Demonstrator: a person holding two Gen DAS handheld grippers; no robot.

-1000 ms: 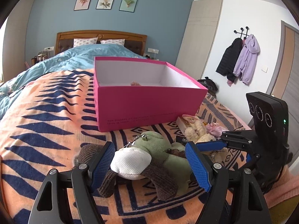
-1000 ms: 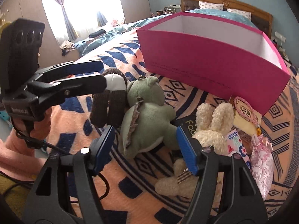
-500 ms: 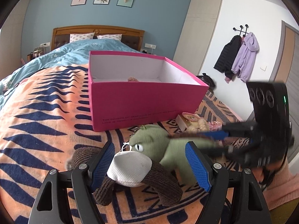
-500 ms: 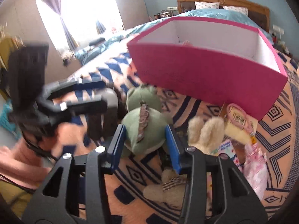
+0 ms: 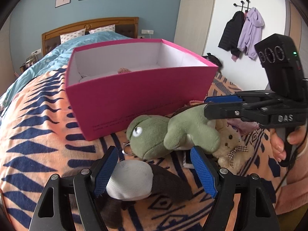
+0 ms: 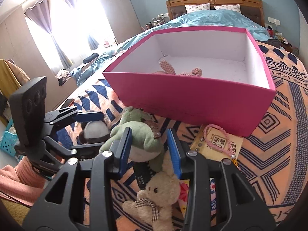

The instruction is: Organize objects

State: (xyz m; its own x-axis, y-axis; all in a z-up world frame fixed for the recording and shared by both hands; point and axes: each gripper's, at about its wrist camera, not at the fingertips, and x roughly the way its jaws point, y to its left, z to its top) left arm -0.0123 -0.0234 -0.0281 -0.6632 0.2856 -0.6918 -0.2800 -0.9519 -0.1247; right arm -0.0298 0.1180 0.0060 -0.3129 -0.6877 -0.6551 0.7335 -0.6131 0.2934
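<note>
Your right gripper (image 6: 149, 146) has just closed and now clamps the green plush turtle (image 5: 173, 134) by its rear, lifted just in front of the pink box (image 6: 192, 98); carry it over the near wall and release well inside. Your left gripper (image 5: 154, 171) stands wide around the brown-and-white plush (image 5: 132, 181) on the bedspread (image 5: 38, 134); close only once centred on it.

The right gripper (image 6: 149, 150) is angled downward, its jaws just drawn in and clamped on a green plush toy (image 5: 173, 132). The left gripper (image 5: 154, 169) also tilts downward, jaws spread wide, a white-and-brown plush (image 5: 130, 182) lying loose between them.
</note>
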